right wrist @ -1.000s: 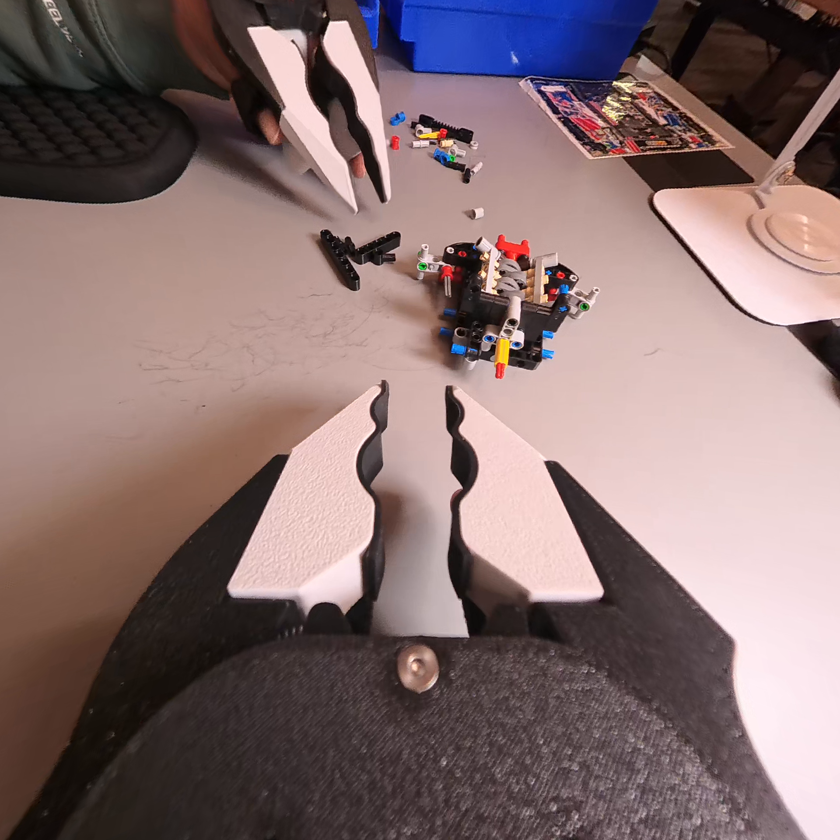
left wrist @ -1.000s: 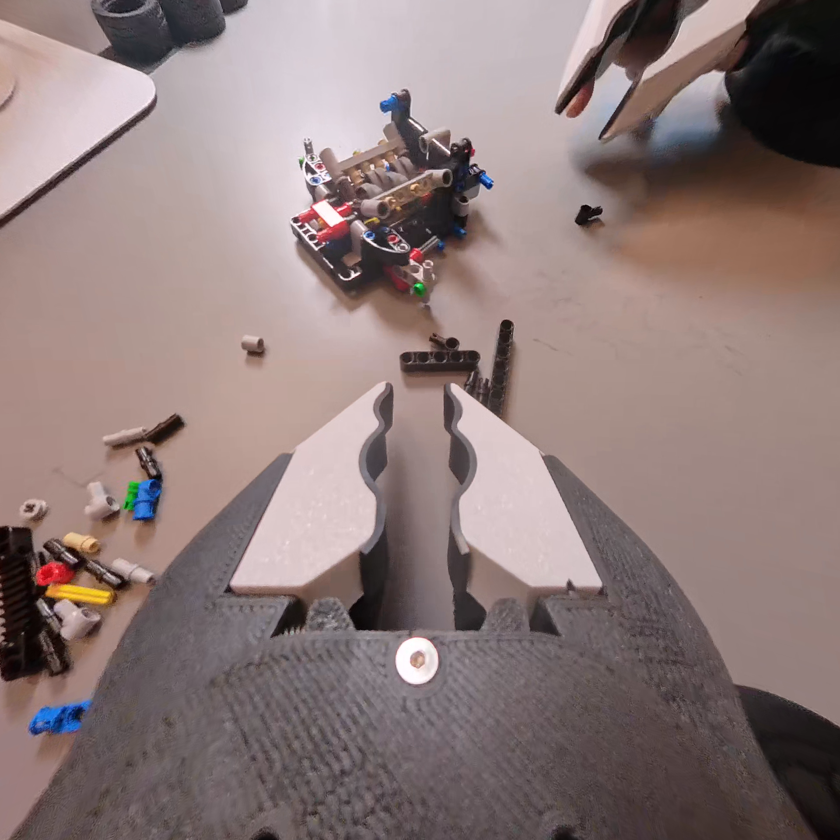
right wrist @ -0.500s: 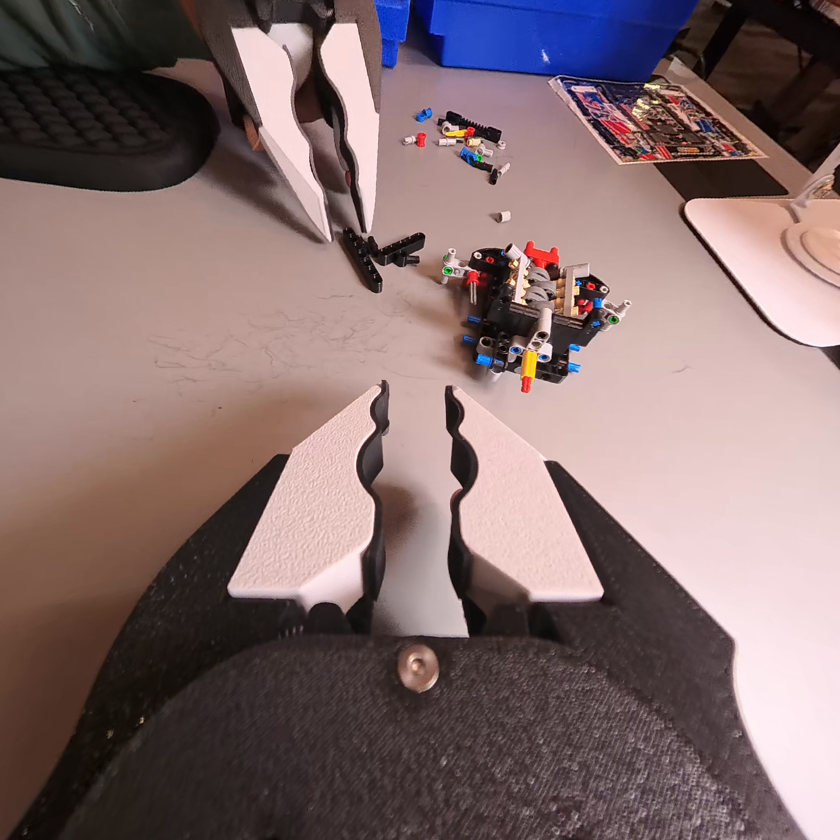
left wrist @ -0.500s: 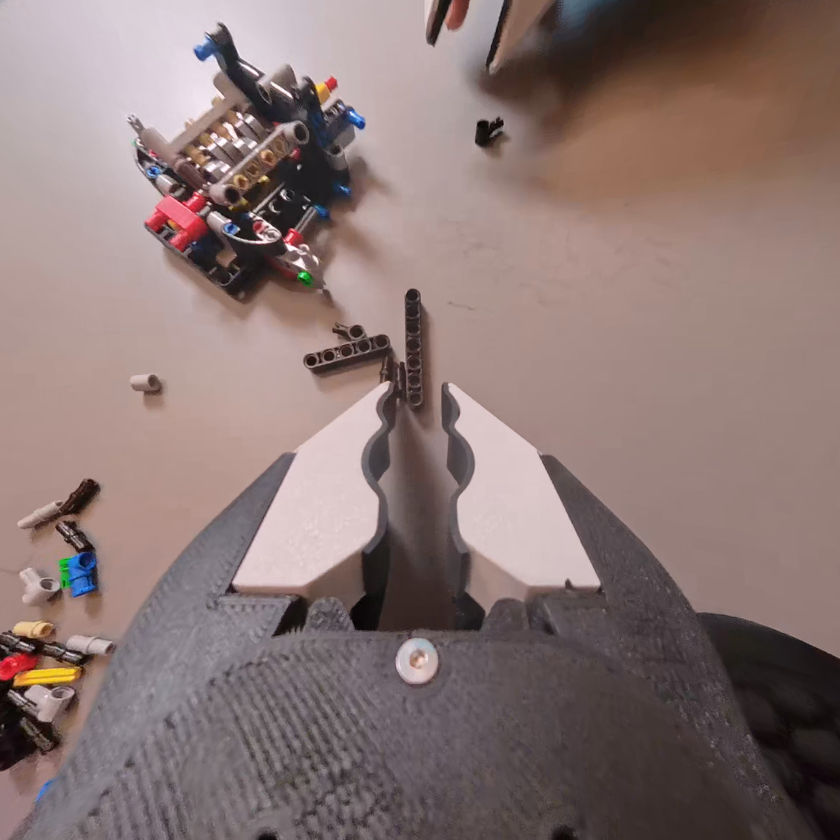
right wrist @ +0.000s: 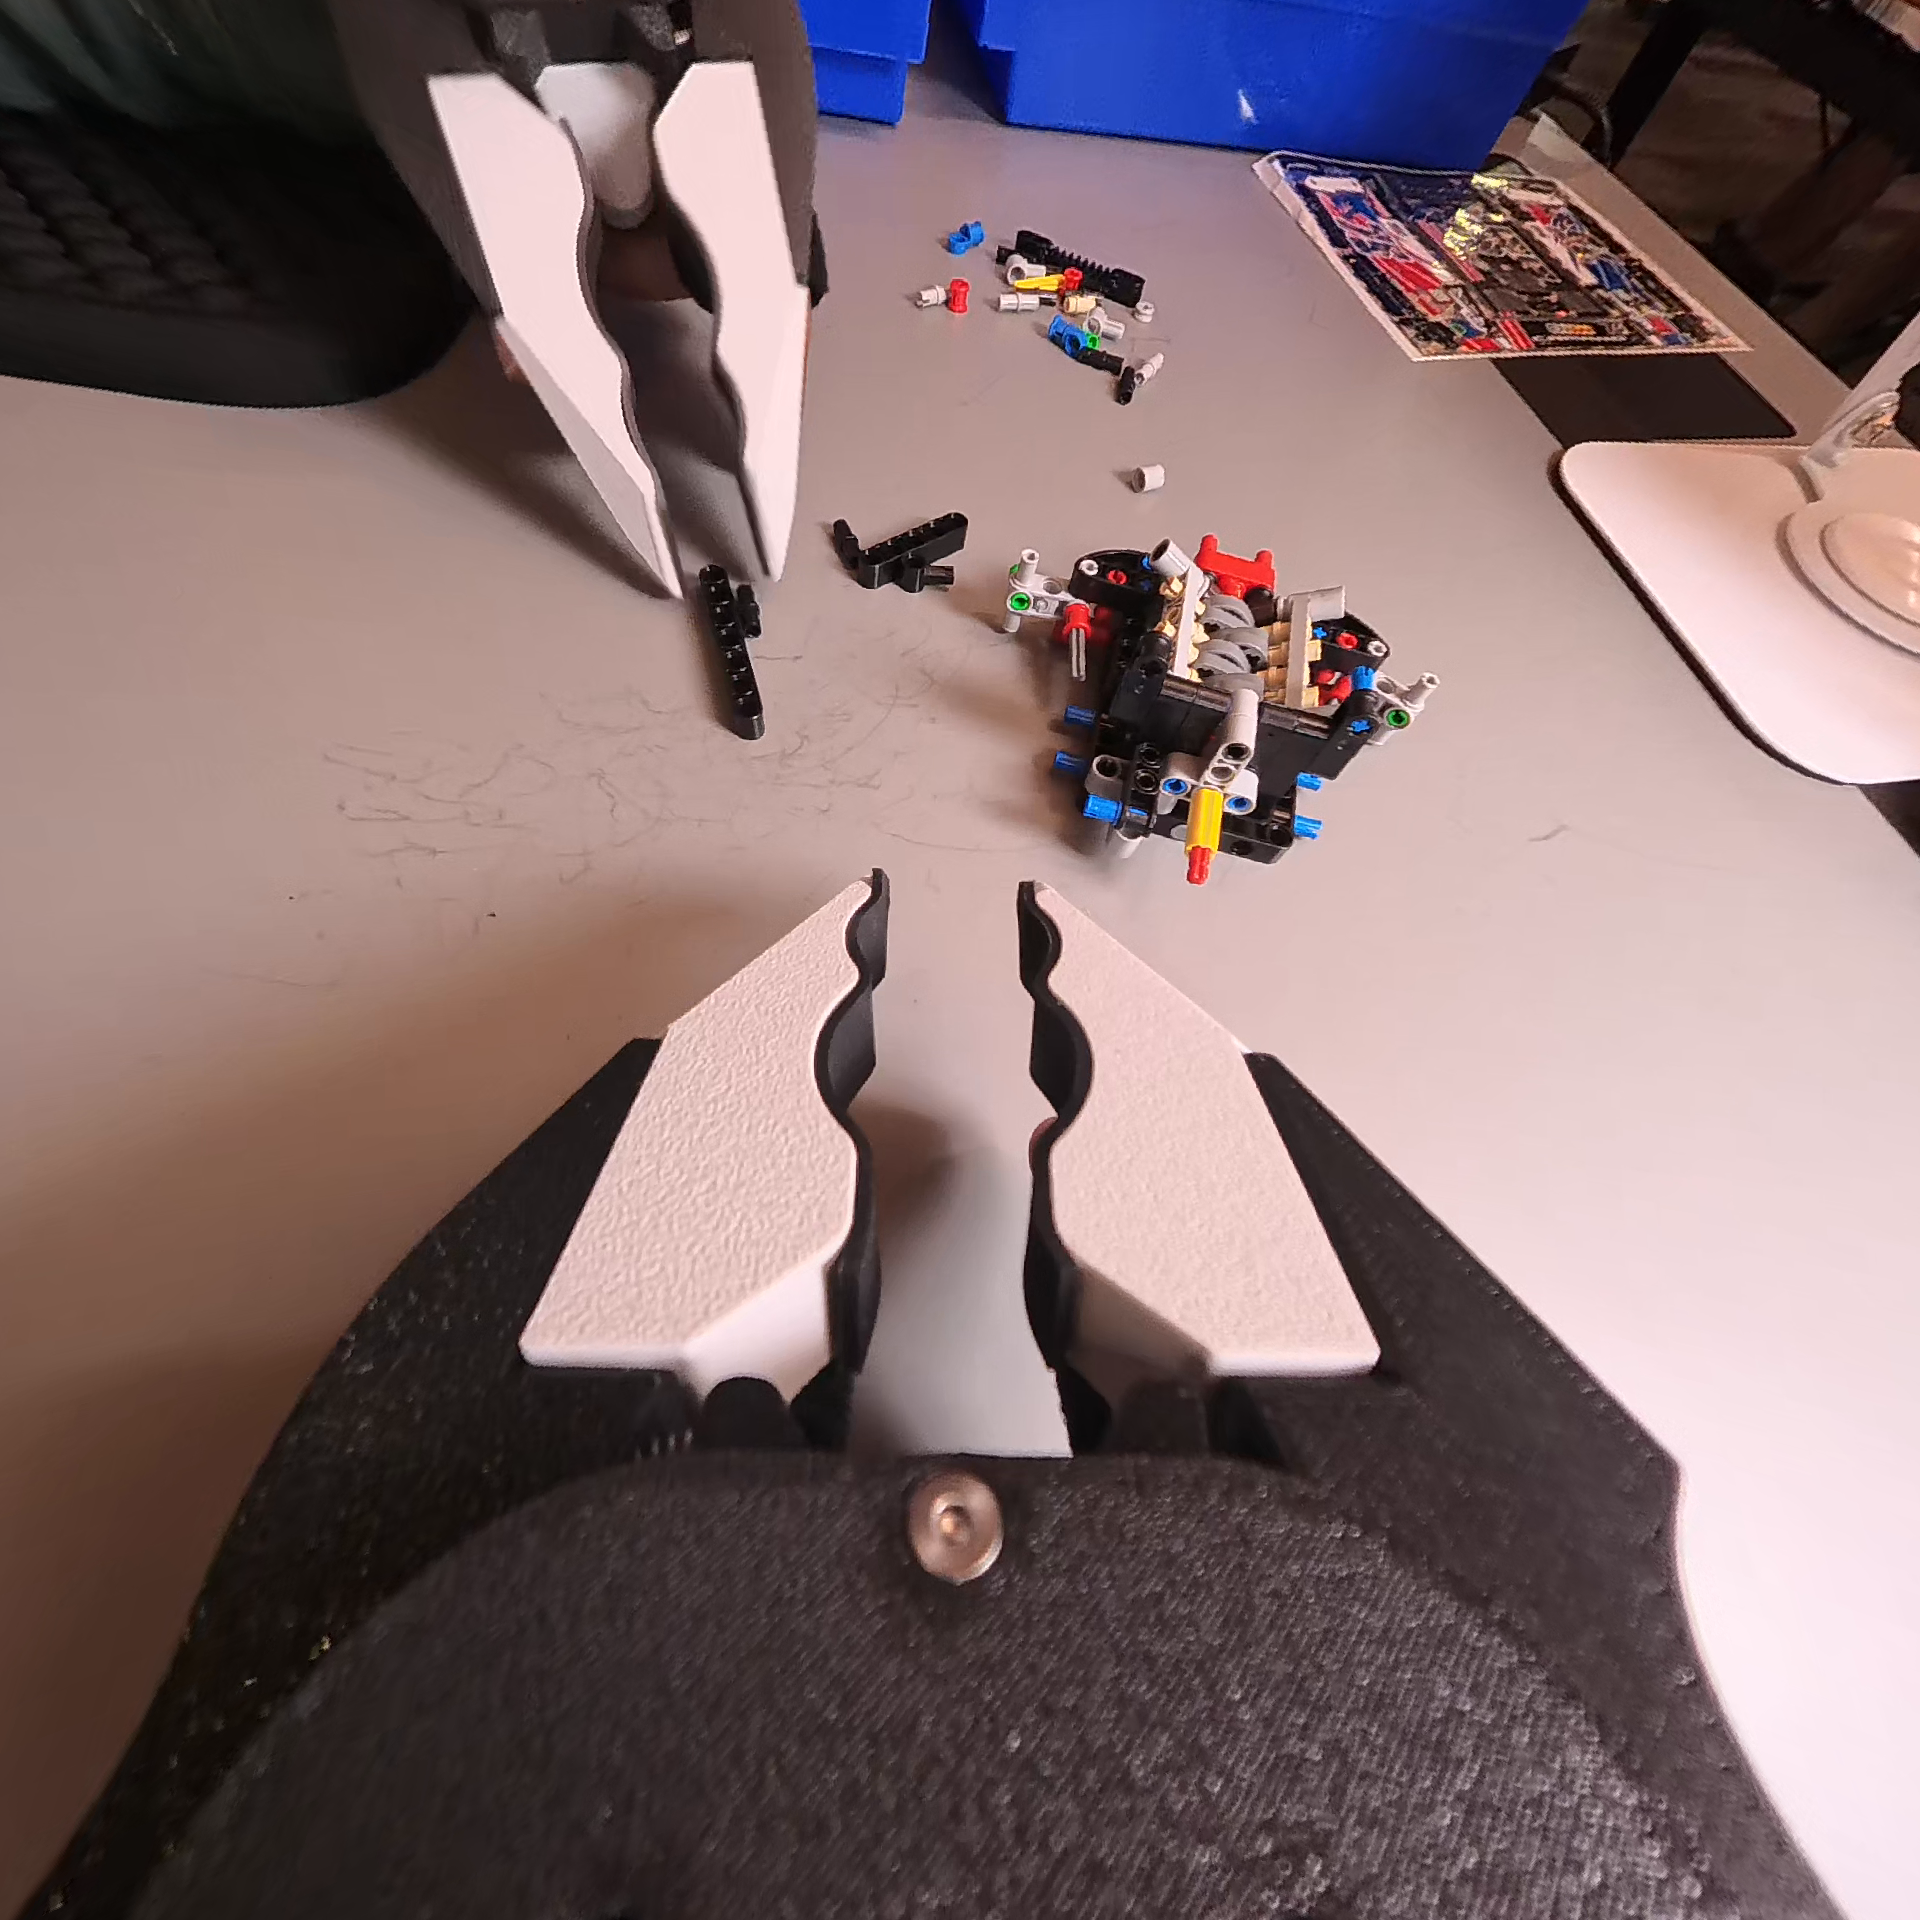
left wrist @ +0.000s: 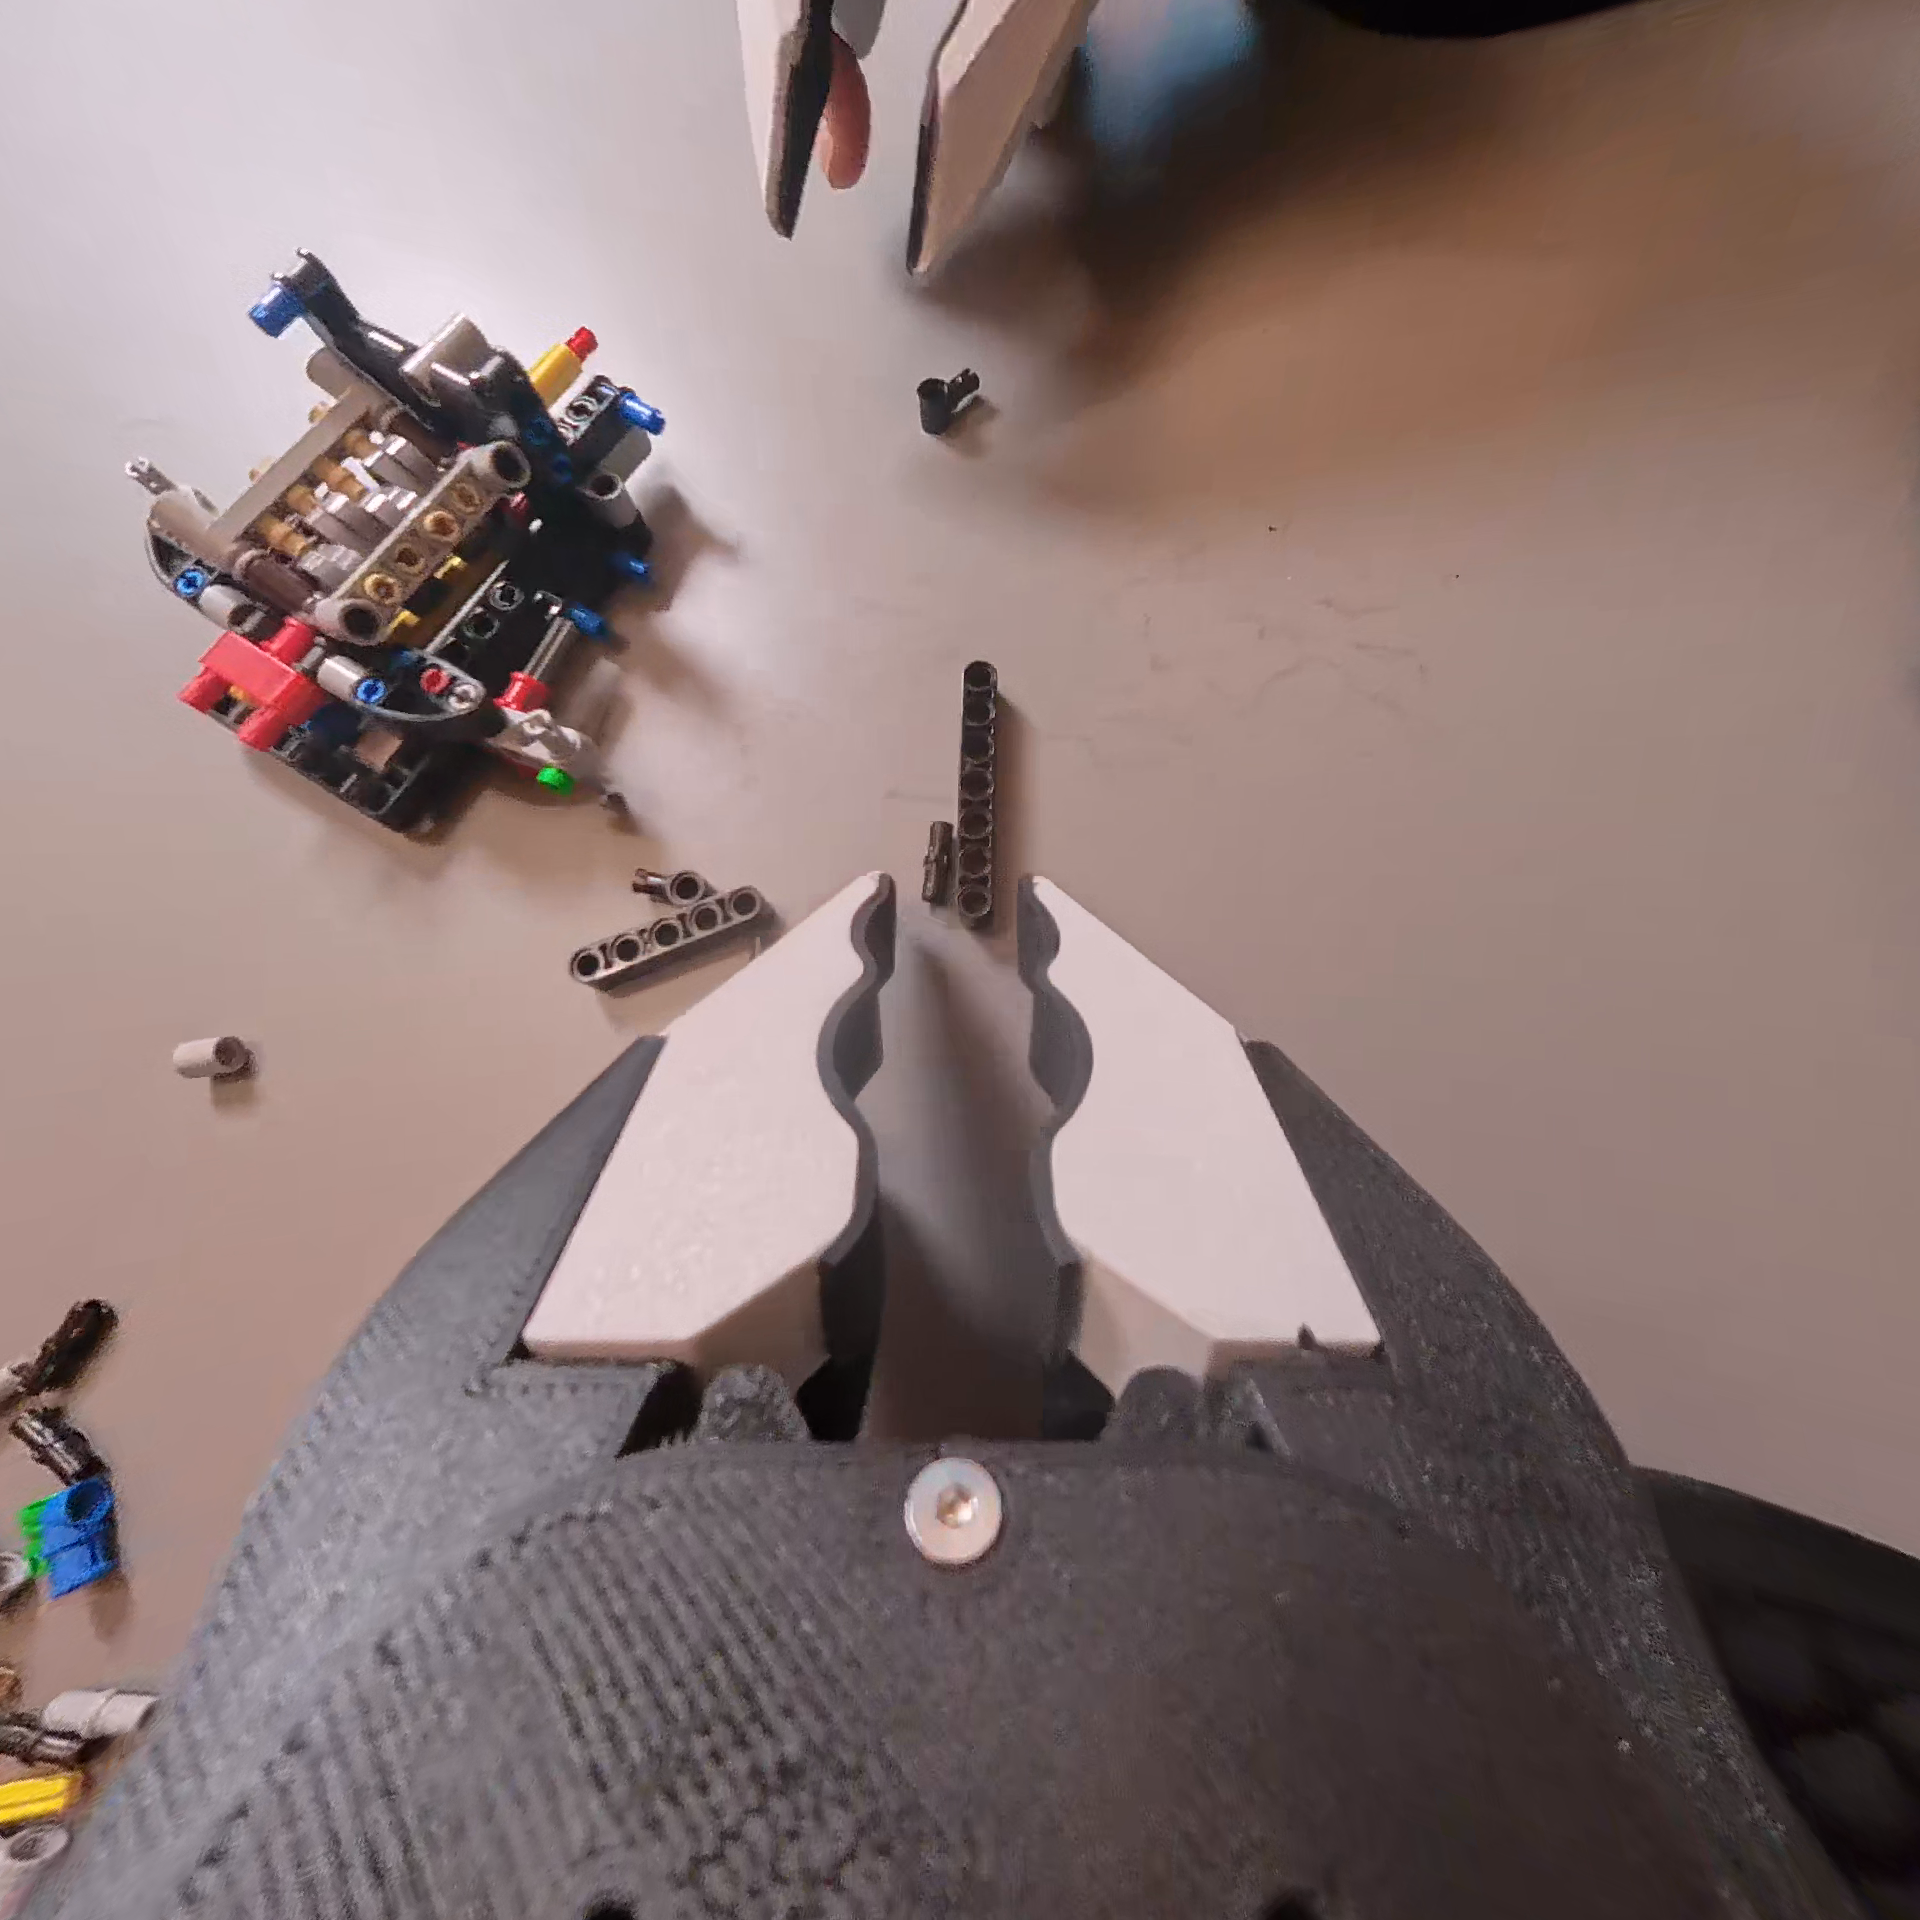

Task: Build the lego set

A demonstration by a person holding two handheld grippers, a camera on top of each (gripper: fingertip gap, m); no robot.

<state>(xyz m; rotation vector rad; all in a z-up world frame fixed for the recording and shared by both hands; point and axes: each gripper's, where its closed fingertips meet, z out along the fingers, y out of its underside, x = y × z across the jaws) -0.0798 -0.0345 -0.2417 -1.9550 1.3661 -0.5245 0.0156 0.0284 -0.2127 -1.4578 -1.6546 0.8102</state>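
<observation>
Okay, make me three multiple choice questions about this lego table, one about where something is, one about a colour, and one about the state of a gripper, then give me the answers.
1. Where does the long black beam lie?
A. on top of the partly built model
B. on the table just ahead of the left gripper's tips
C. inside a blue bin

2. What colour is the short peg that sticks out of the partly built model toward the right gripper?
A. yellow with a red tip
B. green
C. white

3. How is the left gripper?
A. shut on the beam
B. shut on nothing
C. open, holding nothing

Answers: 1 B, the beam lies flat right before the tips. 2 A, the right wrist view shows its colours. 3 C, bare table shows between its fingers.
</observation>
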